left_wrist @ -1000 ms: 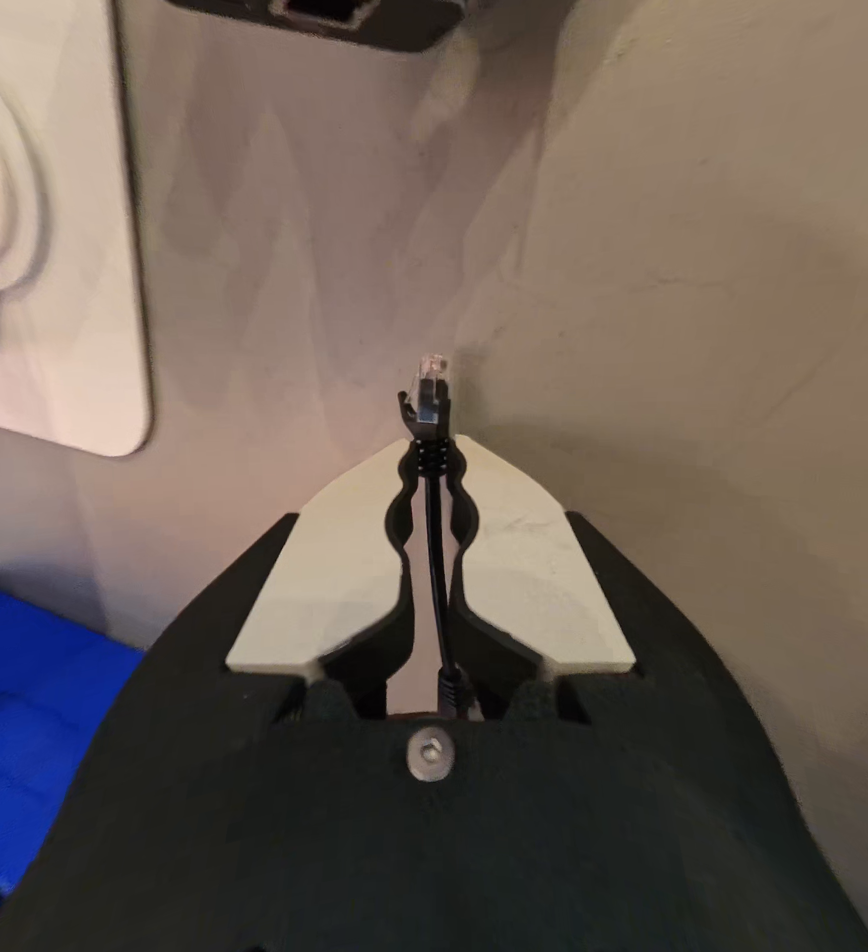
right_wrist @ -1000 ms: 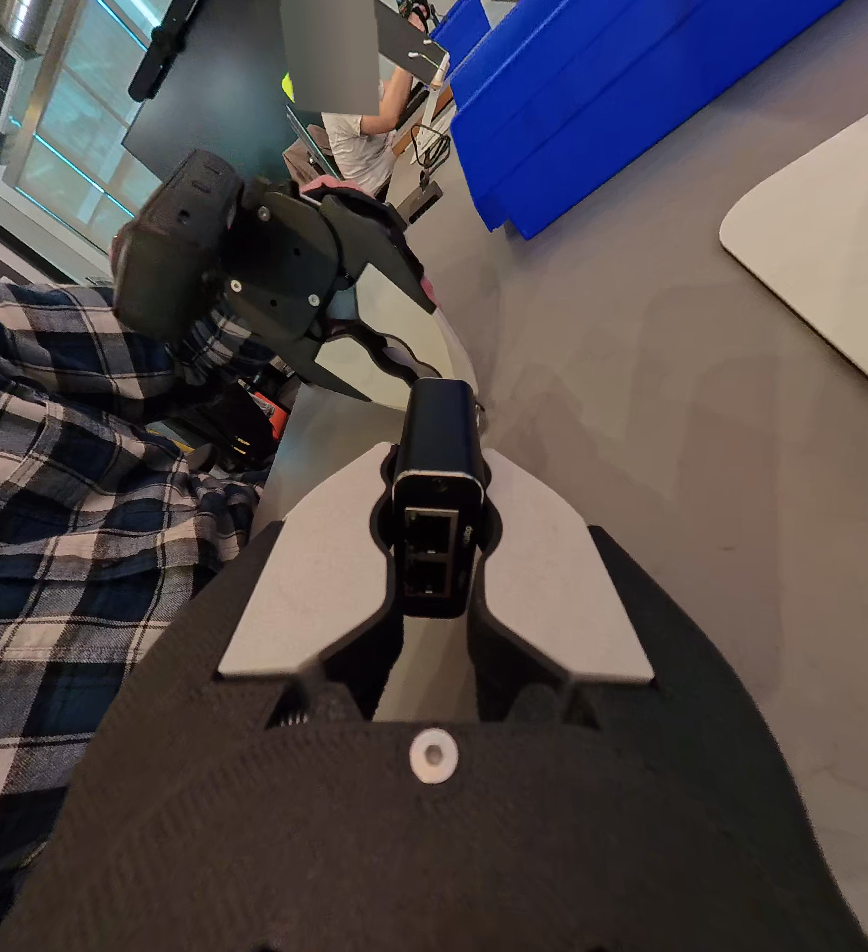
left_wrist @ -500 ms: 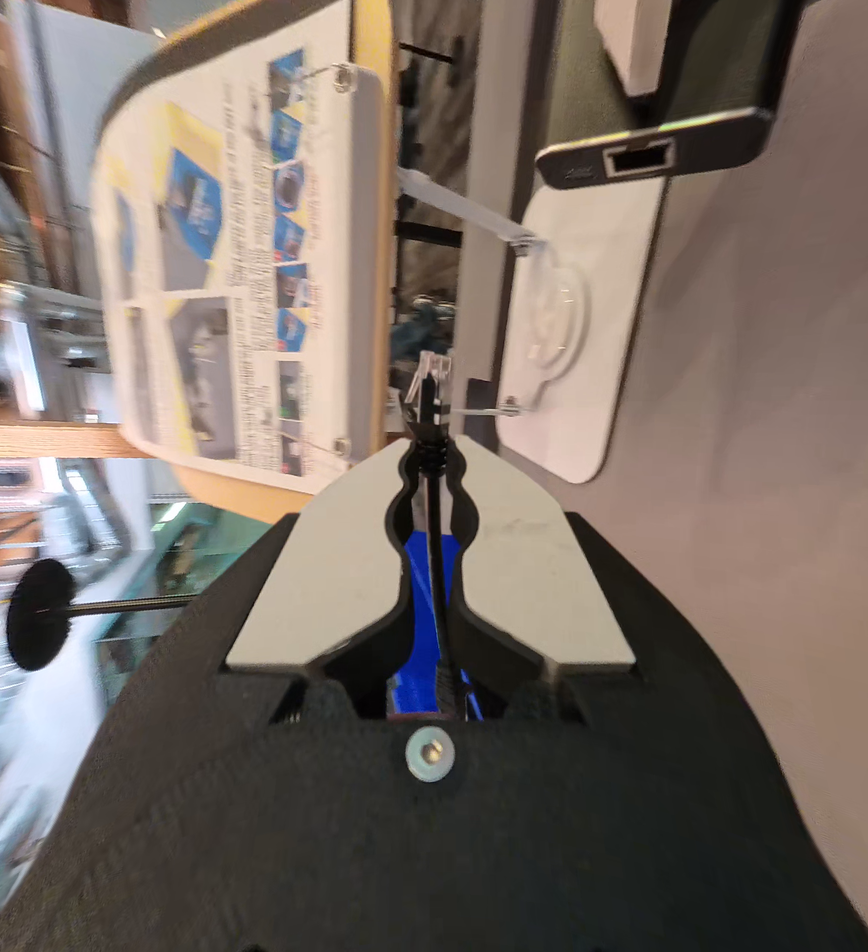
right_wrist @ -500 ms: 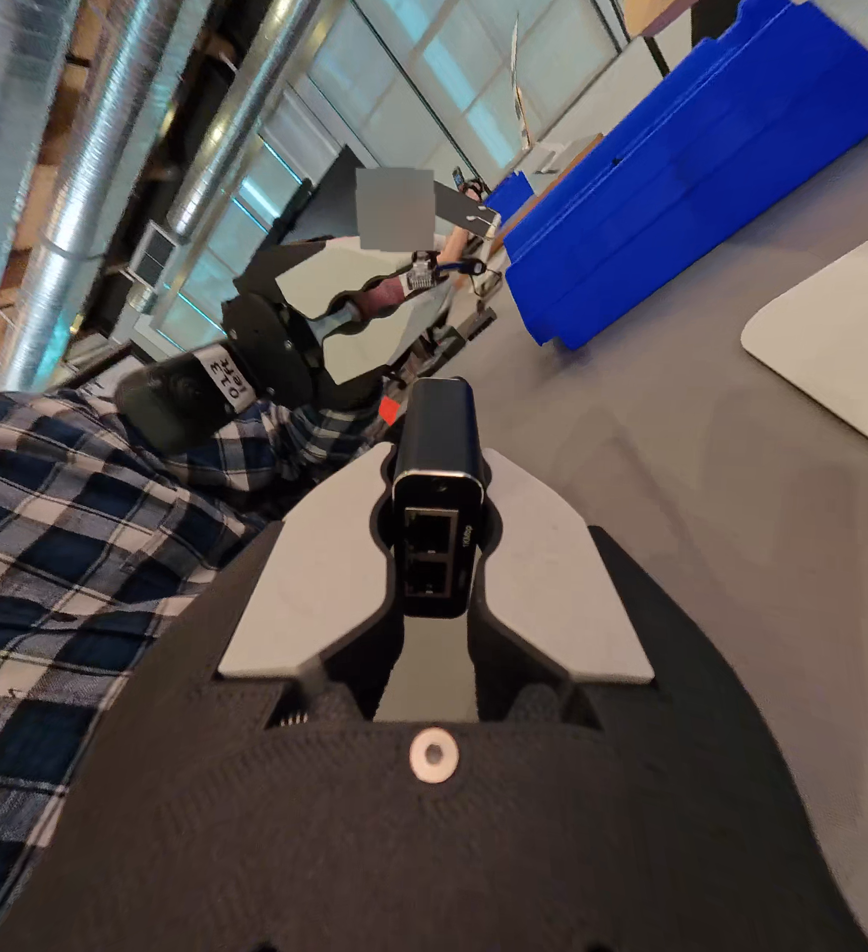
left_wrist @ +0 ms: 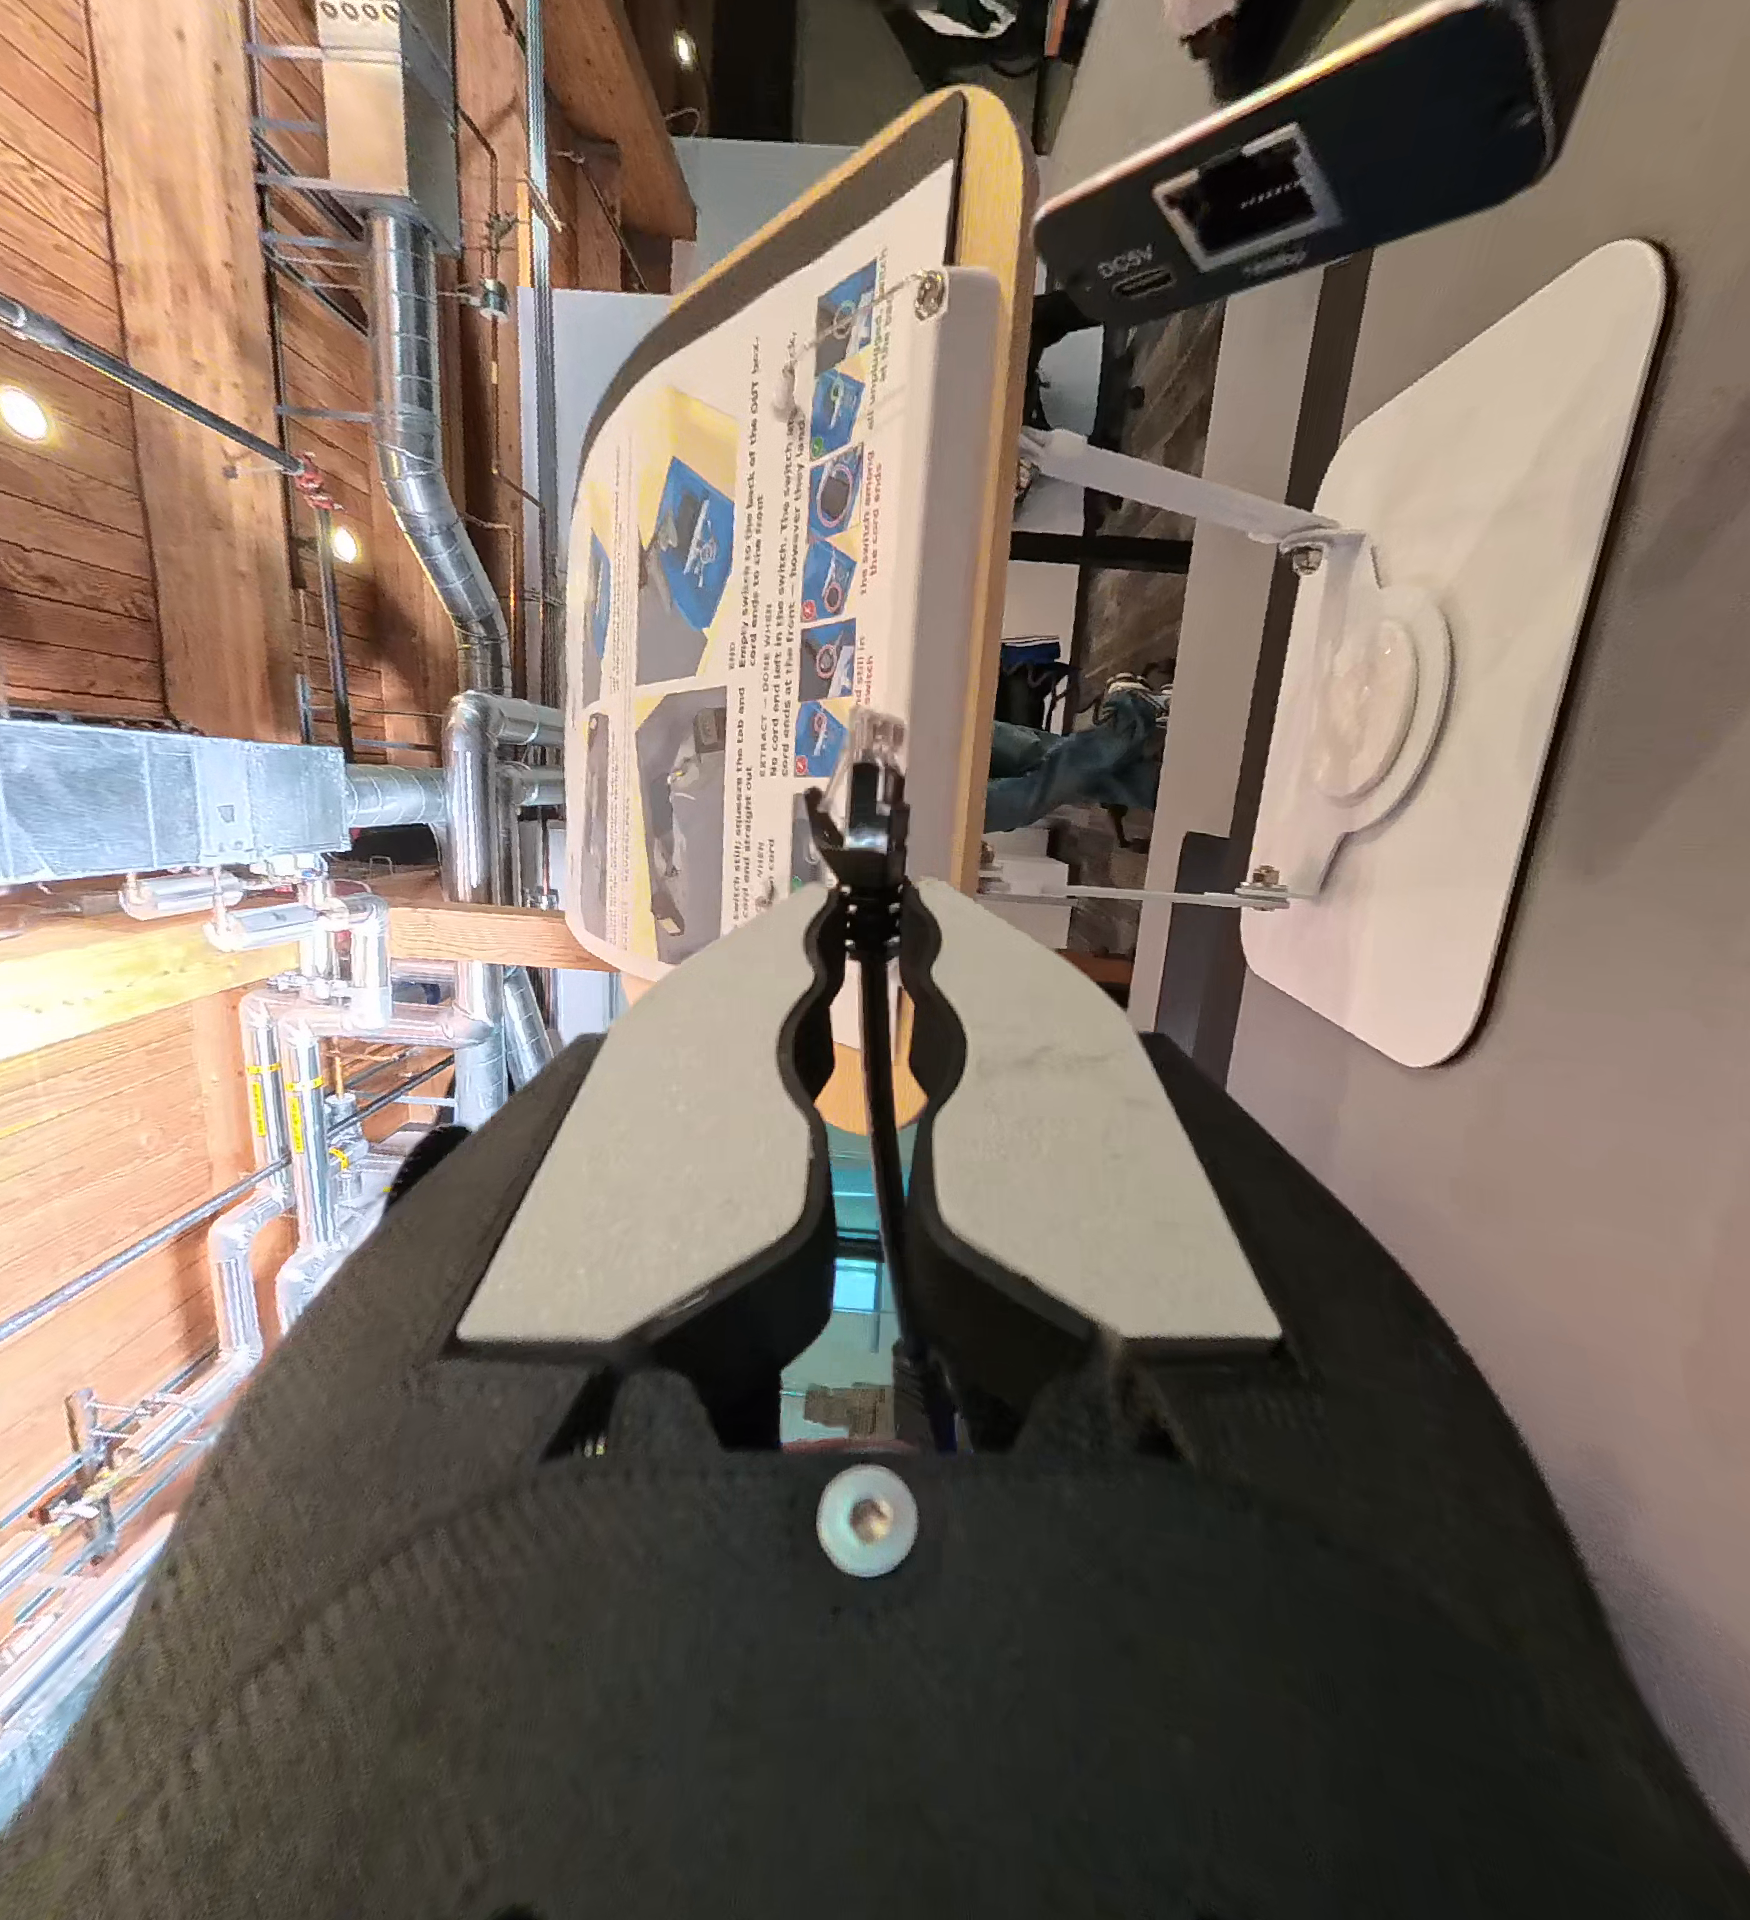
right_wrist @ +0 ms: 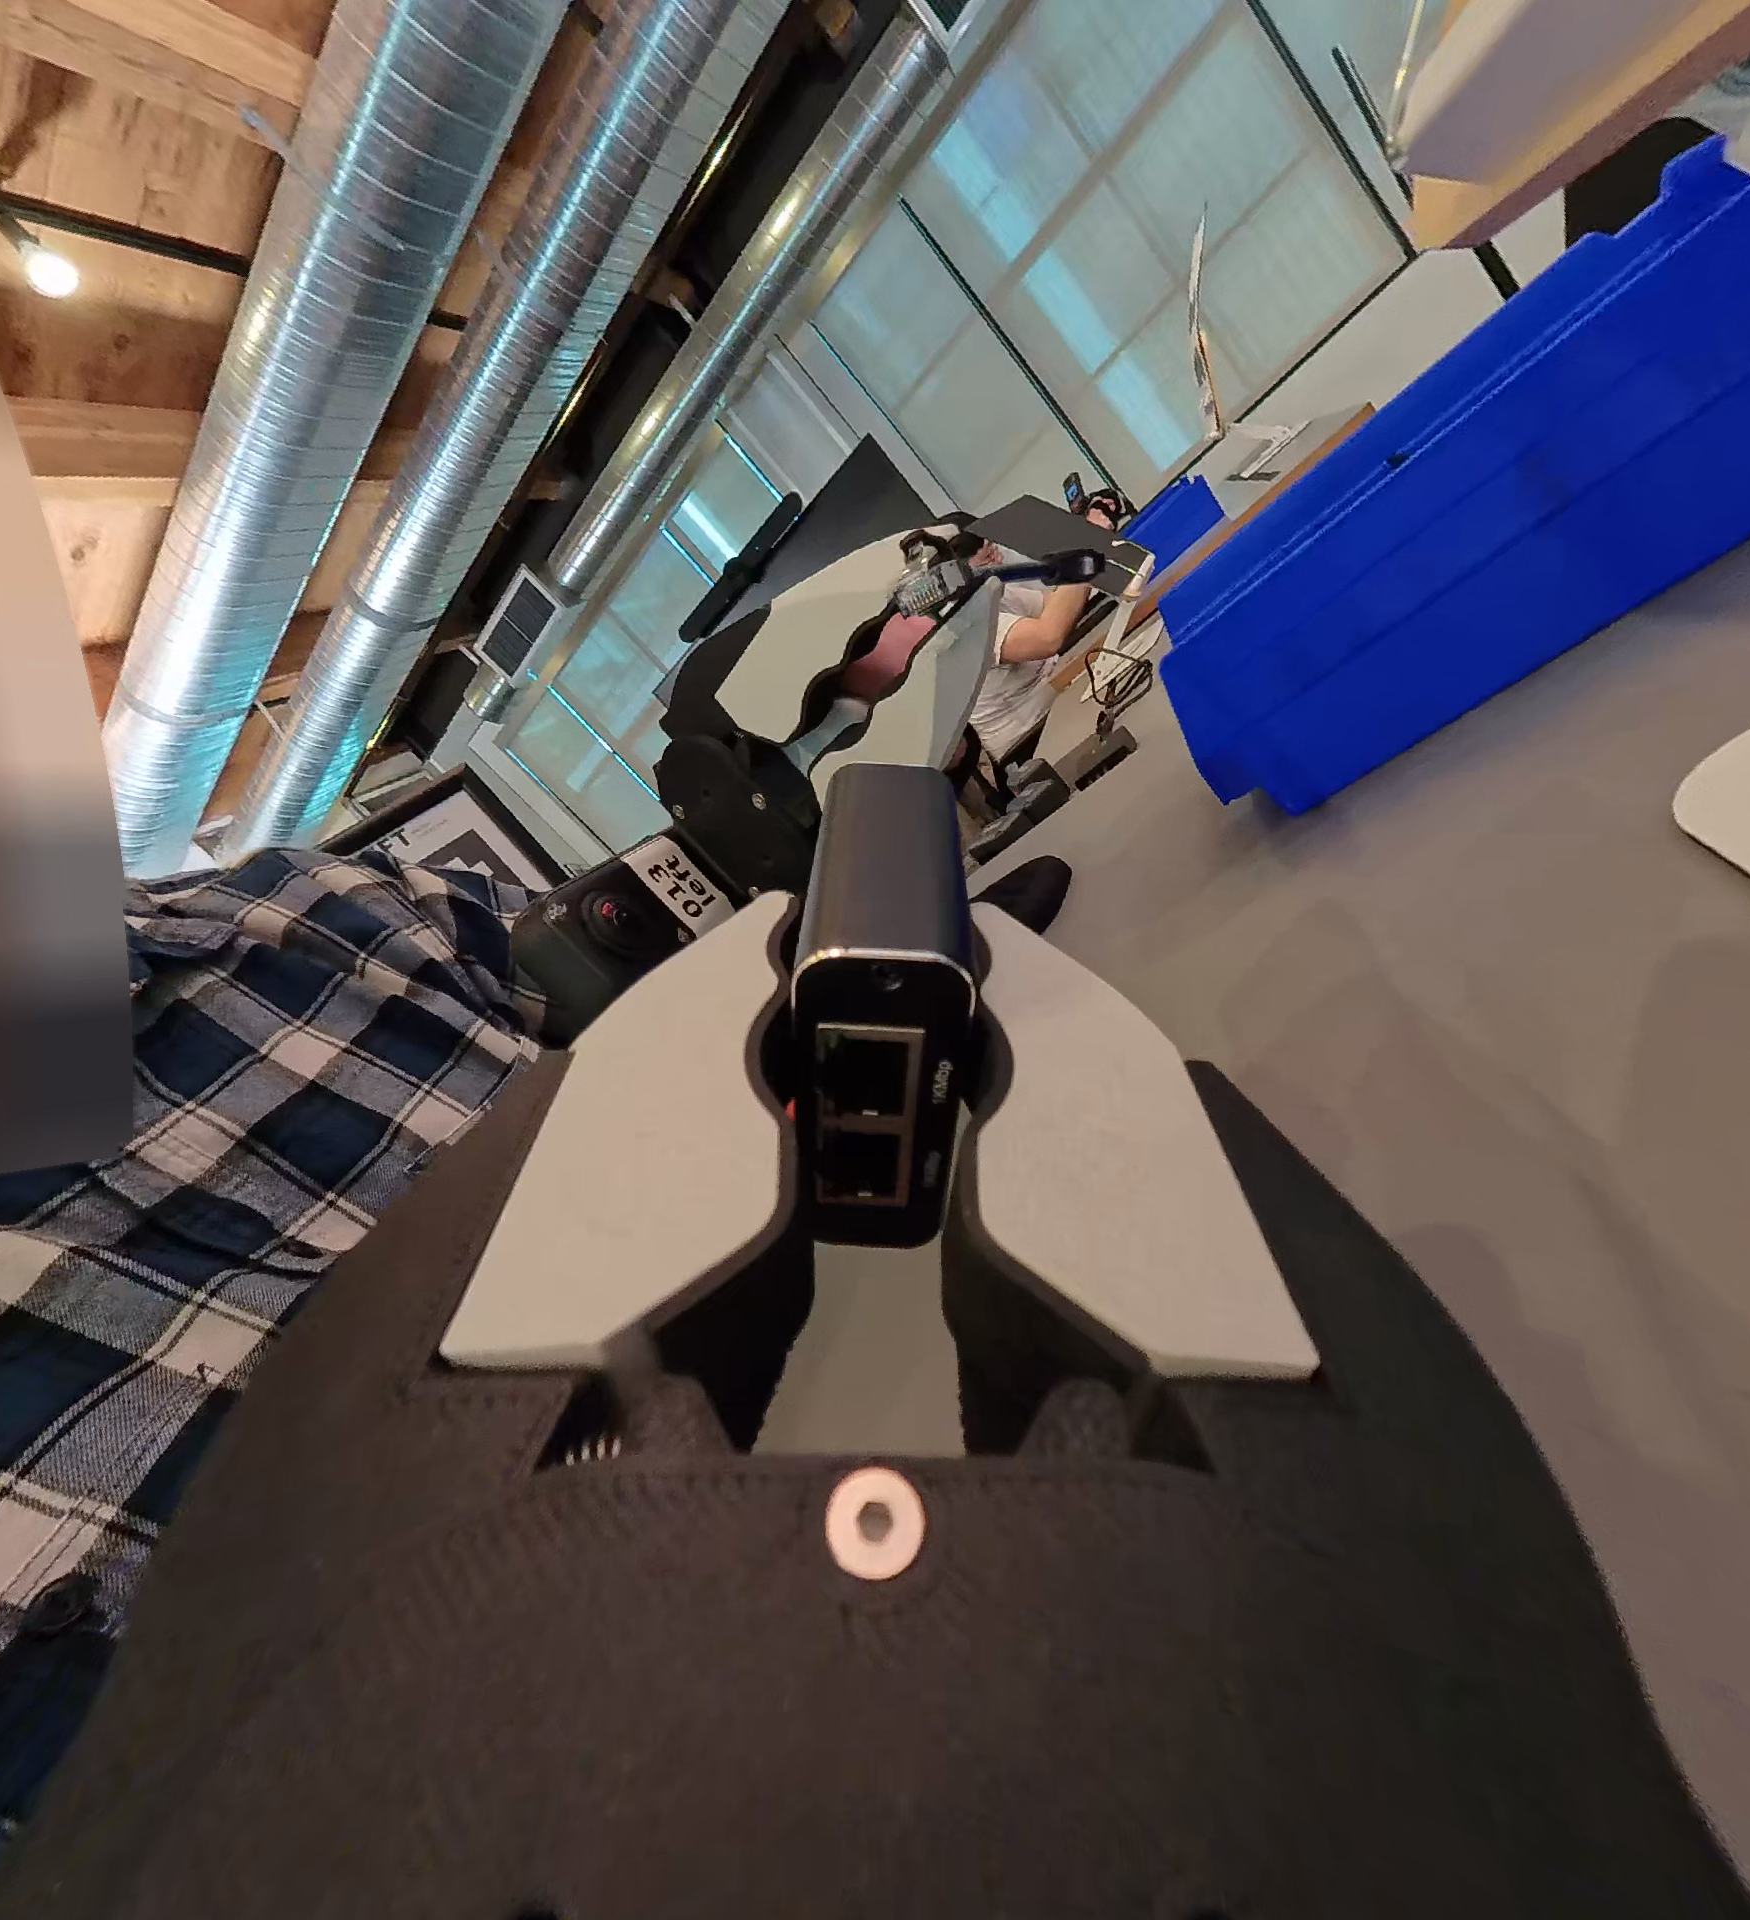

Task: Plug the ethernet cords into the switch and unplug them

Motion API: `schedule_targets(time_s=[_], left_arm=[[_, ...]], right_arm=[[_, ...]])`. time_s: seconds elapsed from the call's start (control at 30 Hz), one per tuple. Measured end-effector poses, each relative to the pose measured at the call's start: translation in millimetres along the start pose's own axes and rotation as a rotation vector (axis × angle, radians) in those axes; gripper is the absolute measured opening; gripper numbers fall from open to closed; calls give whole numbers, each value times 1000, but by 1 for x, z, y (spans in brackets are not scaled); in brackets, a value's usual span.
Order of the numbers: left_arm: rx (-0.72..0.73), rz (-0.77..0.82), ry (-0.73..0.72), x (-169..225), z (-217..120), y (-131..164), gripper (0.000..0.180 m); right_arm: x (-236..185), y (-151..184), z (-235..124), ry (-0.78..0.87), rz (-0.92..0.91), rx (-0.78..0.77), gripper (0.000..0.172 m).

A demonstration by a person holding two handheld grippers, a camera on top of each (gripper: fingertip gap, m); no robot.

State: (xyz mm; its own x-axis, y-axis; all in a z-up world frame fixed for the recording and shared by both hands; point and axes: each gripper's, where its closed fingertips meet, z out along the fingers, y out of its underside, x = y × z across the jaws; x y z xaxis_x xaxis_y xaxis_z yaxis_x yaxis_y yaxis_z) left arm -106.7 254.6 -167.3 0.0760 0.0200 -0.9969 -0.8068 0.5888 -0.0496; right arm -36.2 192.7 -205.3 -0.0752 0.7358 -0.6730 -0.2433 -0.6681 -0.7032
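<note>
On the left, our left tongs [left_wrist: 866, 914] are almost shut, and their tips pinch the black cord [left_wrist: 881, 1091] just behind its plug [left_wrist: 871, 769]. The clear plug sticks out past the tips. A second ago these tongs looked down at the grey surface [left_wrist: 1577, 1247]. Now they have lifted and turned, and we see the room and a poster board [left_wrist: 777, 582] behind the plug.

To the right, up in the corner, is the switch [left_wrist: 1297, 177]. It showed as a thin strip at the top before; now it is bigger and its port [left_wrist: 1250, 208] faces us. The plug and the port are still well apart and not lined up.

Our right tongs [right_wrist: 881, 966] stay partly open, with both sides pressed on the black switch [right_wrist: 886, 883], just as before. Its two near ports [right_wrist: 866, 1117] look empty, though the view is dark.

So we think both things are now up in the air and coming together, and plugging in is next.
</note>
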Motion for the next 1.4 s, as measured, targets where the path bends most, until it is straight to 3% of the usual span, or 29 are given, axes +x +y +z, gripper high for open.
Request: schedule_targets(time_s=[0.2,0.43,0.53,0.63,0.83,1.0,1.1,1.27,1.4], left_arm=[[11,12,-31,-10,-1,-2,9],[35,58,-45,-13,-3,-6,9],[33,50,-37,-12,-3,-4,9],[33,3,-10,-12,-5,-1,9],[39,-73,48,-20,-7,1,9],[60,-61,51,-27,-11,-5,9],[66,-56,43,-30,-14,-7,9],[59,-16,32,-26,-14,-7,9],[50,-15,38,-22,-16,-2,9]], right_arm=[[-4,-10,-2,1,9,54,27],[-7,-16,1,16,150,154,27],[-8,-17,3,46,98,139,26],[-11,-20,4,162,-146,79,26],[-41,-40,15,384,-859,-70,26],[-56,-46,21,401,-1142,-167,27],[-61,-48,22,359,-1037,-155,27],[-47,-44,24,258,-371,-91,27],[-17,-17,17,321,-137,-188,27]])
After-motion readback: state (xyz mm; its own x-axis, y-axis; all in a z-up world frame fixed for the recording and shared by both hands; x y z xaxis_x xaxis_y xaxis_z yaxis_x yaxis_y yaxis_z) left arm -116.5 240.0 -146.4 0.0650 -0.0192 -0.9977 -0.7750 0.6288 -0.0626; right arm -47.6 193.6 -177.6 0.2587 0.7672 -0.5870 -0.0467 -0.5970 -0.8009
